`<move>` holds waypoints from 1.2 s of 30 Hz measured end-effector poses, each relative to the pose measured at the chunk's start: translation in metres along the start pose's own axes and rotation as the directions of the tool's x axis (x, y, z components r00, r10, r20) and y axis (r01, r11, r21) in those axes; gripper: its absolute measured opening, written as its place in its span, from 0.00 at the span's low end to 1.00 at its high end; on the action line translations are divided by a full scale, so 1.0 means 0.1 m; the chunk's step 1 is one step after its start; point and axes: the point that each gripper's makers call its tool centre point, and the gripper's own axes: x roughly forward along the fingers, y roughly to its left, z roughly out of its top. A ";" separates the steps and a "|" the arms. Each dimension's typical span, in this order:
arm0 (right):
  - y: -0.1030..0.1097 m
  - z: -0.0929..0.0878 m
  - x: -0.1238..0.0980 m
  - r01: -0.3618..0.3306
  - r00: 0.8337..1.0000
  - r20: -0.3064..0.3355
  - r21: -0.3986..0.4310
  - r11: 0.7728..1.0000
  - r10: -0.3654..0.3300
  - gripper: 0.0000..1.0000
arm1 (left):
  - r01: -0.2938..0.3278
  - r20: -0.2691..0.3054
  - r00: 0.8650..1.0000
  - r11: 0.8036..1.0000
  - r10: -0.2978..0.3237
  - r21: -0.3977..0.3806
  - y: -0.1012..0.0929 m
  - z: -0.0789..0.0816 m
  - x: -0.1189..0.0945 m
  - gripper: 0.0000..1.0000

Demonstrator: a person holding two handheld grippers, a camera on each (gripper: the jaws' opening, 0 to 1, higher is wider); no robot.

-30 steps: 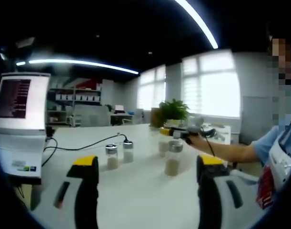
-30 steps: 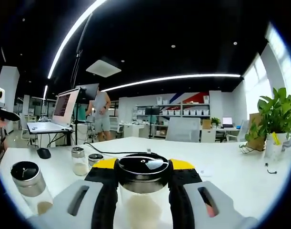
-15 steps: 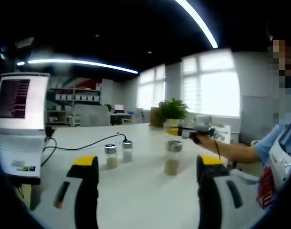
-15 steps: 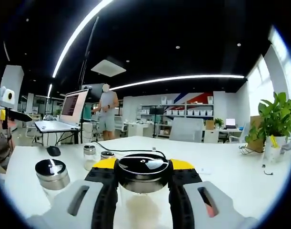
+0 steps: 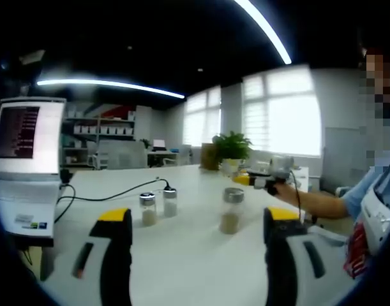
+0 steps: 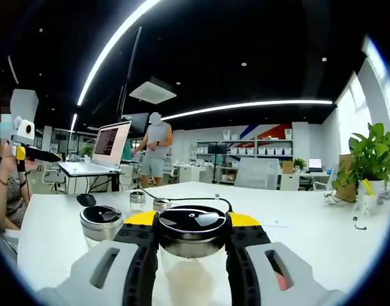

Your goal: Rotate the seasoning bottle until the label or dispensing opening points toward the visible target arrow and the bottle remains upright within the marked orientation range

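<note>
Gripping the clear glass seasoning bottle [image 6: 191,255] with black lid, right gripper [image 6: 191,239] jaws have swung rightward, the neighbouring steel-capped jar [image 6: 101,223] now at 9 o'clock; left gripper [image 5: 195,255] jaws gape empty.

monitor [image 5: 25,135] at my table's [image 5: 182,255] left edge, lit | black cable [image 5: 112,194] trails from it across the top | potted plant [image 5: 232,148] near the far edge | person [image 6: 155,150] stands beyond the table, by a laptop [image 6: 108,148]

My left gripper [image 5: 193,220] hangs open over the white table [image 5: 182,268] — three seasoning jars [image 5: 232,211] ahead, right gripper [image 5: 262,180] beyond them, laptop [image 5: 25,159] at left.
</note>
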 end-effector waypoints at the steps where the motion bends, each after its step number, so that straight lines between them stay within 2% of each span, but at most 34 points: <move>1: 0.02 -0.01 -0.01 -0.008 1.000 0.003 0.019 1.000 0.008 0.39 | 0.000 0.001 1.000 1.000 0.000 0.000 0.00 0.00 0.00 0.90; 15: 0.22 -0.04 -0.16 -0.038 0.999 0.003 0.002 0.999 0.038 0.39 | 0.002 -0.002 1.000 1.000 -0.002 0.000 0.01 -0.01 0.00 0.90; 27: 0.31 -0.16 -0.20 -0.059 0.998 -0.016 0.022 0.998 0.059 0.39 | 0.002 -0.002 1.000 1.000 -0.002 0.001 0.01 -0.01 0.00 0.90; 36: 0.38 -0.13 -0.23 -0.073 0.997 -0.009 0.023 0.997 0.074 0.39 | 0.003 -0.005 1.000 1.000 -0.003 0.000 0.01 -0.02 0.01 0.90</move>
